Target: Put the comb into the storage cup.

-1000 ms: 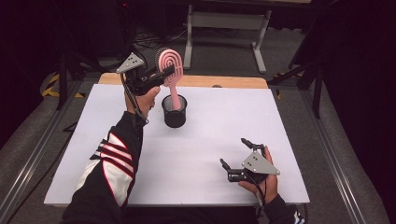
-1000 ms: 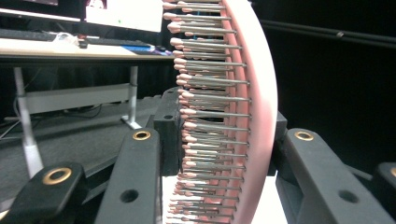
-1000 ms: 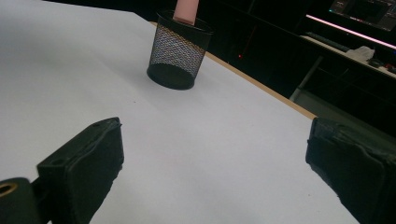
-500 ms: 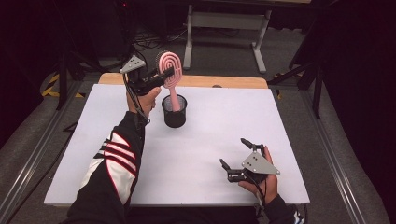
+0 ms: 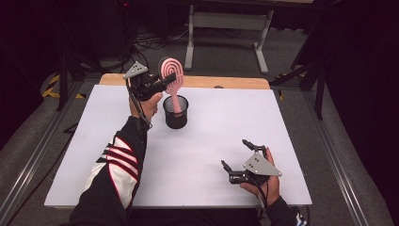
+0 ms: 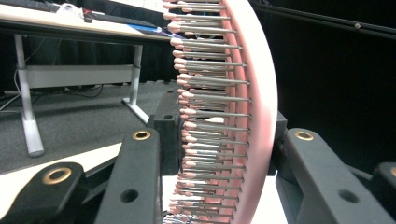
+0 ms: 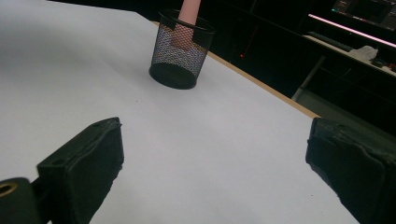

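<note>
place: looking like a lab or recording studio, not a home
table (image 5: 202, 155): a white sheet is lying over a wooden top, set up as a bare work surface
surroundings: black curtains (image 5: 362, 70) are hanging around it
floor: grey carpet, with cables (image 5: 150, 44) trailing across it
behind: a grey-legged desk (image 5: 228, 21) is standing; a monitor (image 7: 362, 11) is glowing on another

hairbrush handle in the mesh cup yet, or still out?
In. The pink hairbrush stands upright, its handle end inside the black mesh cup; the left gripper clamps its head.
</note>
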Available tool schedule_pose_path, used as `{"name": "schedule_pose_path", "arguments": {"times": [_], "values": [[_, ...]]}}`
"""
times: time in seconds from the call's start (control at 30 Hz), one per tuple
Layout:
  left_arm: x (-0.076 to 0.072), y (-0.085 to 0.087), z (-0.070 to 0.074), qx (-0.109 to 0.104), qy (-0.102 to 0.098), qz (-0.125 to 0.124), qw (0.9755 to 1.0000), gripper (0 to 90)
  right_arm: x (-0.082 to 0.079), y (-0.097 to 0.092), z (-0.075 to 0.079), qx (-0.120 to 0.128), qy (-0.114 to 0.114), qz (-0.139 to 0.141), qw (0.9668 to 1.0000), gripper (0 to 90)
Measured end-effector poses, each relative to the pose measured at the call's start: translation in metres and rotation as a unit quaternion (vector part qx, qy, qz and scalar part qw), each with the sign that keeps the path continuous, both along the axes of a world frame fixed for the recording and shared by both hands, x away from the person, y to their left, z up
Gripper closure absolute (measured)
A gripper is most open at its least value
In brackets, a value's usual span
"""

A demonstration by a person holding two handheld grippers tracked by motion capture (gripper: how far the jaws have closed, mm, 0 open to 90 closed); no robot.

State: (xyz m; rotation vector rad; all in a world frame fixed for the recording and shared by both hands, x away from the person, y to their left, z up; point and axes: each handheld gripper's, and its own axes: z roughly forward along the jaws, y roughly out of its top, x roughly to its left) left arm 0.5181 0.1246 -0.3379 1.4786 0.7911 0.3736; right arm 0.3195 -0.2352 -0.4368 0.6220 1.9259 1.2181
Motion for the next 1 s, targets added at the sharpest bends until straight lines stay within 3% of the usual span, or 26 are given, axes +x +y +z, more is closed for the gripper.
{"name": "schedule_pose_path", "arguments": {"times": [0.27, 0.73, 1.0], "values": [[0.000, -0.002, -0.011, -0.008, 0.011, -0.002, 0.9999, 63.6, 0.000, 0.000, 0.000, -0.001, 0.001, 0.001, 1.0000, 4.7], [-0.003, -0.004, -0.026, 0.000, 0.017, 0.001, 0.9999, 63.4, 0.000, 0.002, -0.001, -0.004, 0.000, 0.002, 1.0000, 4.7], [-0.001, -0.004, -0.035, 0.003, 0.031, 0.004, 0.9995, 63.4, 0.000, 0.003, 0.000, -0.005, -0.001, 0.004, 1.0000, 4.7]]}}
